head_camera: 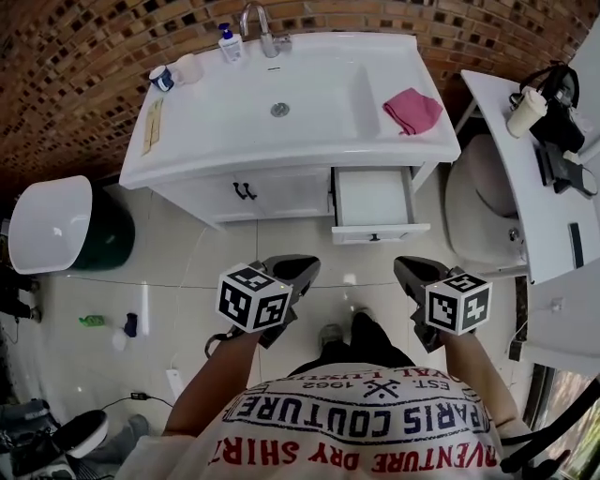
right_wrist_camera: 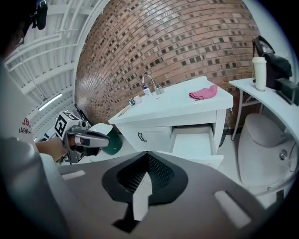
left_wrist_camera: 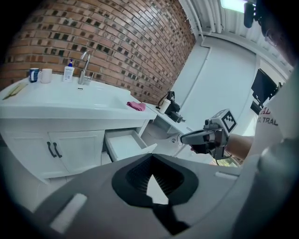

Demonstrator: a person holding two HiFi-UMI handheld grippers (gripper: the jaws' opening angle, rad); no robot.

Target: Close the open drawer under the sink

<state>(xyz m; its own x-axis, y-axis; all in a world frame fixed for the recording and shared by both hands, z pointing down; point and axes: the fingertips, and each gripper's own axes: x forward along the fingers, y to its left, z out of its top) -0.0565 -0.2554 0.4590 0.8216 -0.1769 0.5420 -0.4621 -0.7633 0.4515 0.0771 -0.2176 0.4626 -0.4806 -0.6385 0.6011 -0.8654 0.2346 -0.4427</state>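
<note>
Left gripper [head_camera: 298, 267], right gripper [head_camera: 408, 272] both pressed together, empty, well short of drawer [head_camera: 373, 202]. Risk: off-centre push skews drawer, jams it; hard shove slams.

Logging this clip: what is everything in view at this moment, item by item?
vanity with sink: one, white, against the brick wall
drawer: one, white, pulled open under the vanity's right side
faucet: one, chrome, behind the basin
soap bottle: one, white with blue cap, beside the faucet
mugs: two, one blue and one white, counter's back-left corner
cloth: one, pink, counter's right end
bin: one, white lid on green body, floor left of the vanity
toilet: one, white, right of the vanity
left gripper: one, grey, shut and empty, short of the drawer
right gripper: one, grey, shut and empty, short of the drawer
</note>
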